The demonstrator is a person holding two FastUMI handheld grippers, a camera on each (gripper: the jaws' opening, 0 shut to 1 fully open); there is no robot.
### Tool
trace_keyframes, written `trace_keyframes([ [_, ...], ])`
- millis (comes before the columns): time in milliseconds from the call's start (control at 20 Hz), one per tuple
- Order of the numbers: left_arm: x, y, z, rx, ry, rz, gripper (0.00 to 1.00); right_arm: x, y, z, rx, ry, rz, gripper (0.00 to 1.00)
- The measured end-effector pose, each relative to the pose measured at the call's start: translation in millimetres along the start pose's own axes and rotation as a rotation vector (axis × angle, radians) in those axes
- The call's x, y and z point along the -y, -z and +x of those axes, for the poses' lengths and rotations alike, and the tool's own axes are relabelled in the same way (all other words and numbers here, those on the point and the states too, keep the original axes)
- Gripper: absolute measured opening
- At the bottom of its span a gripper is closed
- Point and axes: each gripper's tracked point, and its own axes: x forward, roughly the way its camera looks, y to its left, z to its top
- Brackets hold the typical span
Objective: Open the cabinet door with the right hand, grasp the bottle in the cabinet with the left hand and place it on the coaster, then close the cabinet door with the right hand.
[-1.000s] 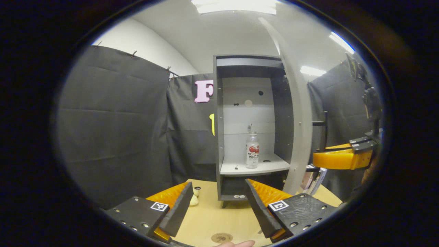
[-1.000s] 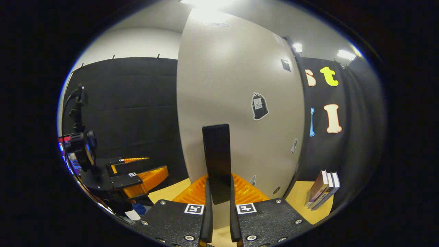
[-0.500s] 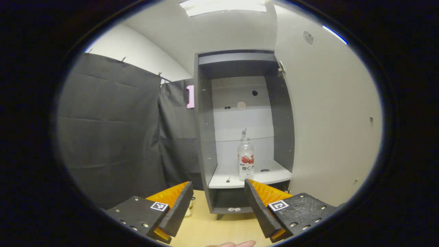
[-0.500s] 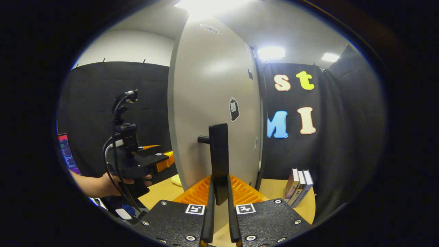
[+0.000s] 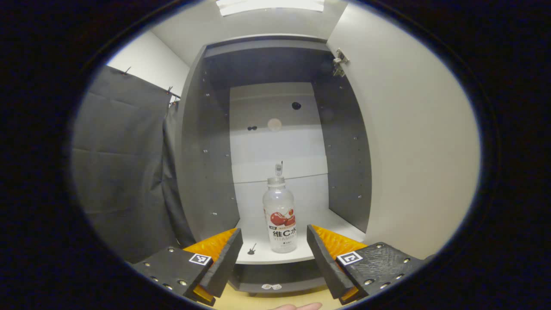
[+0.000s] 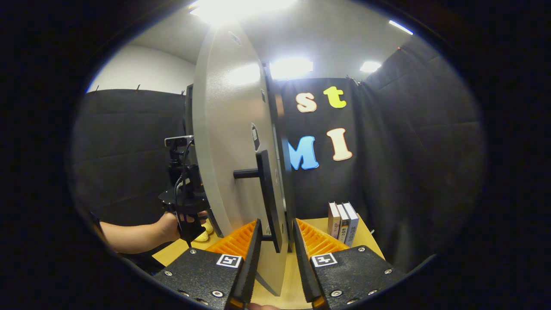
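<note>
In the left gripper view, the clear plastic bottle with a red fruit label (image 5: 280, 215) stands upright on the pale shelf of the grey cabinet (image 5: 206, 172), at twelve o'clock from the left gripper (image 5: 272, 254), beyond its wide-open, empty jaws.

In the right gripper view, the right gripper (image 6: 273, 254) has its jaws slightly parted around the black bar handle (image 6: 267, 200) of the pale open cabinet door (image 6: 224, 150); contact seems unlikely. At nine o'clock a hand (image 6: 170, 226) holds the other gripper level.
</note>
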Motion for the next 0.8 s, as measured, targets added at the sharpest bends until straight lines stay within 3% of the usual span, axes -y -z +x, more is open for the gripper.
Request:
trace_keyframes([
  [150, -6, 11, 43, -0.001, -0.003, -0.013, 0.91, 27, 2, 3, 0.013, 0.103, 0.091, 0.61],
  [200, -7, 13, 55, 0.001, -0.009, 0.001, 0.92, 34, -2, -1, 0.039, 0.144, 0.085, 0.77],
  [300, 2, 15, 70, 0.008, 0.027, 0.020, 0.91, 35, 0, 0, 0.059, 0.188, 0.051, 0.95],
  [500, 18, 24, 98, -0.001, 0.076, 0.028, 0.89, 33, 1, -5, 0.082, 0.242, -0.036, 0.95],
  [650, 7, 14, 104, 0.040, 0.054, -0.014, 0.88, 35, 4, -6, 0.075, 0.269, -0.033, 0.94],
  [700, 4, 9, 111, 0.058, 0.052, -0.031, 0.90, 34, 4, -8, 0.071, 0.271, -0.031, 0.88],
  [750, 5, 4, 118, 0.076, 0.062, -0.036, 0.90, 33, 4, -8, 0.069, 0.275, -0.038, 0.94],
  [800, 5, 3, 125, 0.086, 0.068, -0.030, 0.88, 34, 4, -8, 0.067, 0.279, -0.042, 0.93],
])
